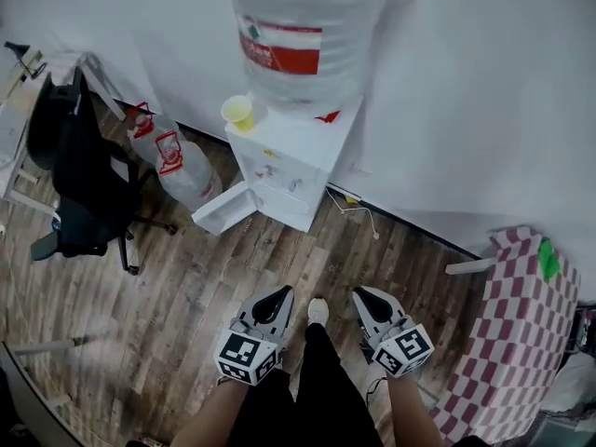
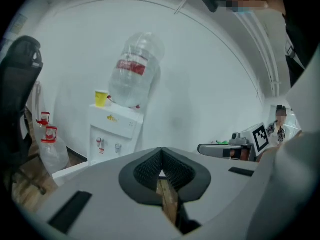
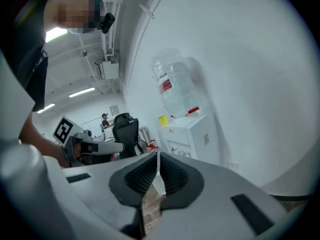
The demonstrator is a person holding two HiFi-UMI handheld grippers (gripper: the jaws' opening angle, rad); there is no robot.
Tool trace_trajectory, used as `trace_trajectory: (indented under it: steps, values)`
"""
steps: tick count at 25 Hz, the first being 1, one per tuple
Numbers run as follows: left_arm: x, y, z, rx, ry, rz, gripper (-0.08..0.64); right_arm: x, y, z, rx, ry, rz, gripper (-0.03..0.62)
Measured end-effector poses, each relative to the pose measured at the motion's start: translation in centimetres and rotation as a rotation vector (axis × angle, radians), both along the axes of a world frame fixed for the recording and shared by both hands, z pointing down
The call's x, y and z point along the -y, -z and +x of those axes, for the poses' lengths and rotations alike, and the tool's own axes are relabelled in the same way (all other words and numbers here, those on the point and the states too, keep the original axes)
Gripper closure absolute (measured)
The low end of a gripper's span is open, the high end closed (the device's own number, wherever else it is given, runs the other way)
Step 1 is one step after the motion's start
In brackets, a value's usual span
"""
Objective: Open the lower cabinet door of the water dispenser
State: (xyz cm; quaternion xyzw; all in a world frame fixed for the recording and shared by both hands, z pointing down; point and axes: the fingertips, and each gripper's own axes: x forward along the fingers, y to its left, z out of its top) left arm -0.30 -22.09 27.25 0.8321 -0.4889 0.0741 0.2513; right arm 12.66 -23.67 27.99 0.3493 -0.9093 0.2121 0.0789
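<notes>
One water dispenser [image 1: 291,161], lower door [image 1: 223,209] open; one yellow cup [image 1: 238,112]; two jugs [image 1: 175,164]; left gripper [image 1: 278,293] and right gripper [image 1: 364,294] side by side, both clenched empty.

This looks like an office or shared workroom. A black swivel office chair on castors [image 1: 79,194] stands on the brown wood-plank floor [image 1: 186,305] beside plain white walls [image 1: 466,91]. A white floor-standing water dispenser [image 1: 293,161] carries a large clear plastic bottle with a red label [image 1: 298,35], and two spare clear water jugs with red handles [image 1: 177,166] stand next to it. The right gripper view shows long ceiling strip lights [image 3: 82,91] and, far off, what may be a wall whiteboard [image 3: 93,121].
</notes>
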Motion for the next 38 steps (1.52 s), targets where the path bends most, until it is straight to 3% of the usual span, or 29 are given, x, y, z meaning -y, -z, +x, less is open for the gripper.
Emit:
trace_trajectory:
  steps: [5,9,14,18,21,26,32,38]
  values:
    - [-3.5,7.1,-2.4,0.032,-0.008,0.085,0.546,-2.6,8.1,-0.8,0.019,0.010,0.083,0.560]
    - [-6.8,10.8,-5.1,0.041,0.012,0.147,0.546,-5.8,11.7,-2.2,0.016,0.023,0.138,0.560]
    - [-12.1,12.3,-7.6,-0.007,0.043,0.165,0.546,-10.8,14.6,-3.5,0.017,-0.016,0.179,0.561]
    - [-15.8,12.3,-8.0,-0.045,0.014,0.170,0.546,-15.0,17.4,-3.8,0.072,-0.071,0.195,0.561]
    - [-17.9,11.9,-8.4,-0.049,0.003,0.165,0.546,-17.7,18.1,-3.9,0.043,-0.070,0.204,0.560]
    - [-20.6,11.0,-7.6,-0.049,-0.032,0.149,0.546,-21.4,18.3,-2.5,0.002,-0.096,0.201,0.561]
    - [-24.4,11.5,-4.7,-0.015,-0.078,0.159,0.546,-26.4,17.7,-0.7,0.024,-0.099,0.186,0.560]
    - [-29.5,11.9,-1.6,0.026,-0.071,0.164,0.546,-32.0,17.9,3.0,0.050,-0.090,0.199,0.561]
